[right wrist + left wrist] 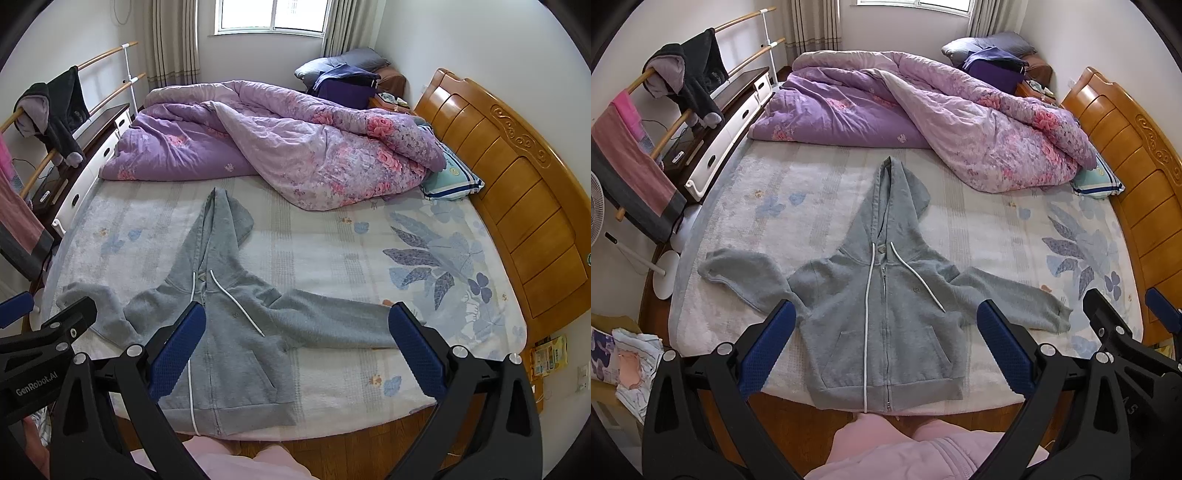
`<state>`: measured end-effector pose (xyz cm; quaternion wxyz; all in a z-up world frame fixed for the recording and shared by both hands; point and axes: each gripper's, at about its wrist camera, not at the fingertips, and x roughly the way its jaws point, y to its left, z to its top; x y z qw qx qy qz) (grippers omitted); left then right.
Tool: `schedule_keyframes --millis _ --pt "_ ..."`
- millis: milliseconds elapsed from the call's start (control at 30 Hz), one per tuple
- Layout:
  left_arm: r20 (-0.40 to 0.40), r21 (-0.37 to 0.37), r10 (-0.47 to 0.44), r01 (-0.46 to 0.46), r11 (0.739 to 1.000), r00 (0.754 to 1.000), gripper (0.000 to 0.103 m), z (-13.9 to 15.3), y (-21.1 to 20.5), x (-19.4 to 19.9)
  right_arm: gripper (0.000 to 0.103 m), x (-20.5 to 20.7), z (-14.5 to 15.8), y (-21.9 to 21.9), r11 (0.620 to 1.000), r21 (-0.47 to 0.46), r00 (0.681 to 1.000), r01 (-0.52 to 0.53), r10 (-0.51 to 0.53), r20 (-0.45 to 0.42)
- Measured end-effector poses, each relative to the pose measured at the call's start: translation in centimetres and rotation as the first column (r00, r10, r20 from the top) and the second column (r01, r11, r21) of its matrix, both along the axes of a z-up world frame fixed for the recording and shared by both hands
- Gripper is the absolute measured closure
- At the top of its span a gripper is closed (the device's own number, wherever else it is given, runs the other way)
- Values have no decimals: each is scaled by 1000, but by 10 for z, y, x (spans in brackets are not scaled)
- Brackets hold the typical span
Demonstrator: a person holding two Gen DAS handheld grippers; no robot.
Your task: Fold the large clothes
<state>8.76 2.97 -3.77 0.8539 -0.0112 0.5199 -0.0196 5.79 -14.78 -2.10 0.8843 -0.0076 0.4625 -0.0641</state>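
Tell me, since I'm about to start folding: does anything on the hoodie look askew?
Mostly it lies flat, zipped, face up. The hood leans to one side, and the left sleeve is bent and bunched, while the right sleeve lies straighter. Both claws hang open above it.

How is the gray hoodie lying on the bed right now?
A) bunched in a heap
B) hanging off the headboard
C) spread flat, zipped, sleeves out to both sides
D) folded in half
C: the gray zip hoodie lies front up on the bed, zipper closed, hood pointing away, one sleeve out to each side.
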Motion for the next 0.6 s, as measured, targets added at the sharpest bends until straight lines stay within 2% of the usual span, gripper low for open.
schedule_keyframes --millis 600 --pt "-6 5 -5 5 1000 1000 5 -3 -2 2 7 4 -8 -5 1000 26 1000 14 -13 -24"
